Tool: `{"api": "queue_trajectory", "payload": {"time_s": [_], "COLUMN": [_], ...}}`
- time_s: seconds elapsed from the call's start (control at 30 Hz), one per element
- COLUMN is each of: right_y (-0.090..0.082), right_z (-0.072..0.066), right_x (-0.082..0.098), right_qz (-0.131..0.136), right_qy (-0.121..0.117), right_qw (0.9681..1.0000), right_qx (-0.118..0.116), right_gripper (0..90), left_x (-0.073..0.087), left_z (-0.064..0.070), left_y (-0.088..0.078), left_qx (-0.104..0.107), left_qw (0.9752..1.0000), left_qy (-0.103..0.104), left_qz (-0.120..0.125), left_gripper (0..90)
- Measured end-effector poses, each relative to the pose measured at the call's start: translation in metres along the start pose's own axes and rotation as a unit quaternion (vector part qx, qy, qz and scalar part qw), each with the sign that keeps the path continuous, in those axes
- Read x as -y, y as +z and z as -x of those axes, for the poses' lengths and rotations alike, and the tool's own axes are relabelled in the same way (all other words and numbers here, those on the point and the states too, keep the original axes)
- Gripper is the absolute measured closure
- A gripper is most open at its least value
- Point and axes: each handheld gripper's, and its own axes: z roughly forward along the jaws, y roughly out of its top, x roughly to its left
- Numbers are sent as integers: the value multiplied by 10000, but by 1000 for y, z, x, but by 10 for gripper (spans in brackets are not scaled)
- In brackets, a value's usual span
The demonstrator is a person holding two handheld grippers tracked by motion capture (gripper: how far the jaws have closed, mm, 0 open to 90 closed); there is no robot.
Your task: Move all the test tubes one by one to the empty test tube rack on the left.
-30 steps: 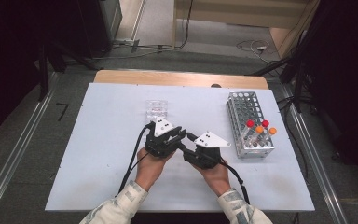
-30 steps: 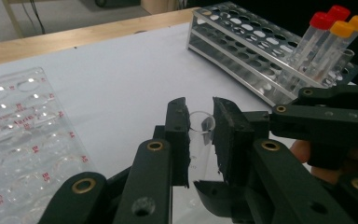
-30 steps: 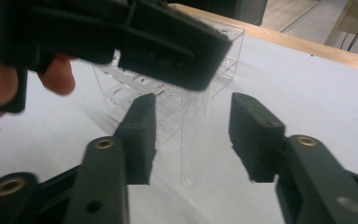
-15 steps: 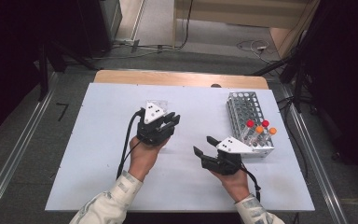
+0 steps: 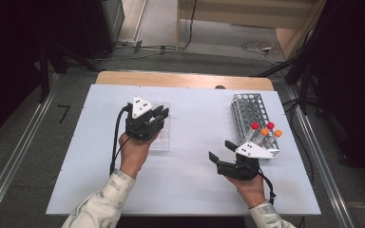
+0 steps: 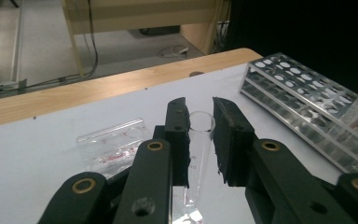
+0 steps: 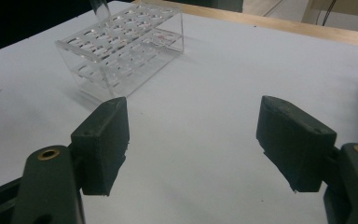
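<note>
1. High view: left gripper (image 5: 158, 115) over the clear rack (image 5: 164, 141) at table (image 5: 195, 118) centre-left; right gripper (image 5: 221, 151) near the front edge, just beside the metal rack (image 5: 249, 111), jaws spread. Three capped tubes (image 5: 264, 131), red and orange, upright in the metal rack's near end.
2. Left gripper view: glass tube (image 6: 199, 140) pinched between the two jaws, open mouth poking up past the pads, body running down between them. Clear rack (image 6: 114, 144) beyond, metal rack (image 6: 298, 105) to the right.
3. Right gripper view: jaws just opened wider, nothing between them, bare table below. Clear rack (image 7: 121, 49) farther off, holes seemingly unfilled.
</note>
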Motion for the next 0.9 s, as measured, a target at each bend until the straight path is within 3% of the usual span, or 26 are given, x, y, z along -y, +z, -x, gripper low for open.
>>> {"api": "queue_trajectory", "payload": {"time_s": [0.5, 0.9], "right_y": [-5, -6], "right_z": [6, 7], "right_x": [2, 3], "right_qz": [-3, -36], "right_qy": [70, 78], "right_qw": [9999, 9998], "right_qx": [108, 191], "right_gripper": [238, 239], "left_x": [10, 41], "left_z": [0, 1], "left_y": [13, 33], "left_qx": [-184, -296], "left_qw": [9997, 9981], "left_qy": [120, 172], "left_qz": [-122, -503], "left_gripper": [768, 766]}}
